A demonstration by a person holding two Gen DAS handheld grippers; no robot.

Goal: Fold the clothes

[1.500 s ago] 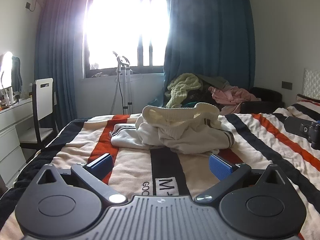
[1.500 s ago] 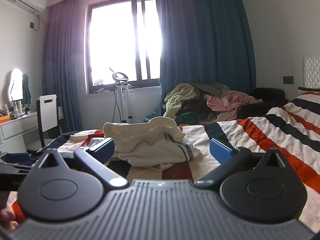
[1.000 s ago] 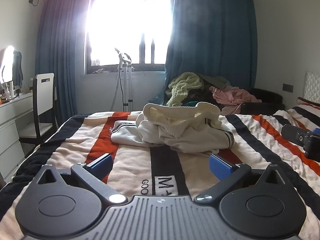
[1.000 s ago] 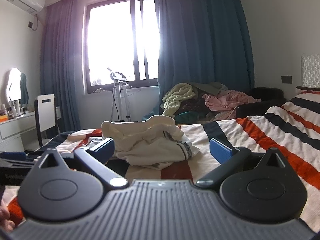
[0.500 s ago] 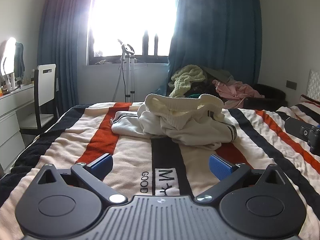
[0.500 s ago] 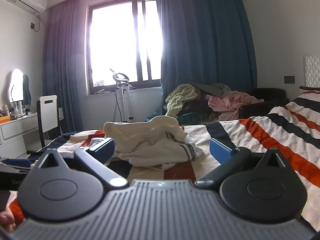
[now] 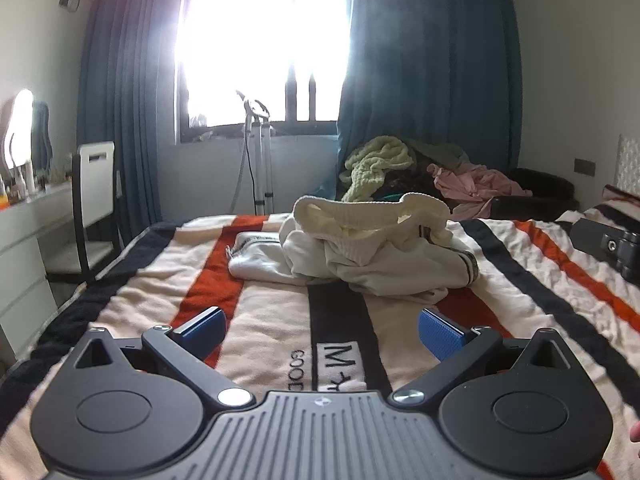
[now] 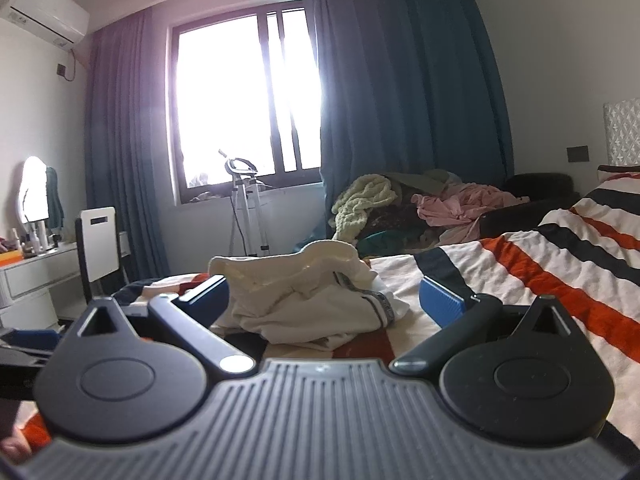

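Crumpled cream garment with striped trim [image 7: 372, 256] lies heaped on the striped bed [image 7: 280, 320], dead ahead; left hand-held gripper [image 7: 322, 330] and right hand-held gripper [image 8: 322, 300] both gape wide, empty, the right nearer.

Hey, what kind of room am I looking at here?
A bedroom, most likely: a bed with a striped blanket, a dressing table with a mirror, and curtains at the window. Cream clothes lie crumpled on the bed.
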